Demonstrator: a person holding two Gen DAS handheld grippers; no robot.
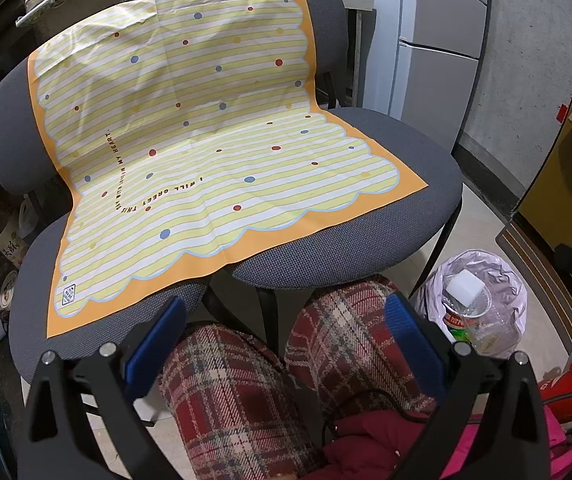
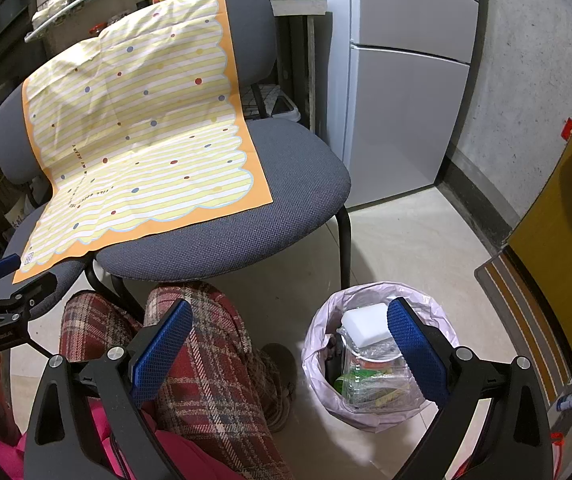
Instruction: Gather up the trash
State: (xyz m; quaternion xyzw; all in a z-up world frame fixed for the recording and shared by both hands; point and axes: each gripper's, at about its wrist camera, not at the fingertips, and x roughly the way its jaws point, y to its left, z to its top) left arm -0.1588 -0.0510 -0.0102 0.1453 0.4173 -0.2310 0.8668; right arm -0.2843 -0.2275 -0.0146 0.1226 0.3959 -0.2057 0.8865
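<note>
Sitting below right claw (image 2: 289,344): trash bin (image 2: 317,344).

Both my wrist cams look forward and down from above my knees. Left faces the chair (image 1: 325,248) and cloth (image 1: 214,152) close up; right sits further right, over the bin (image 2: 369,360). Both share chair, cloth, bin, fridge (image 2: 405,100).

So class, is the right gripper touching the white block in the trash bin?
Cannot tell. In the right wrist view, the right gripper stands open, and one finger overlaps the white block in the bin; neither contact nor gap shows plainly.
</note>
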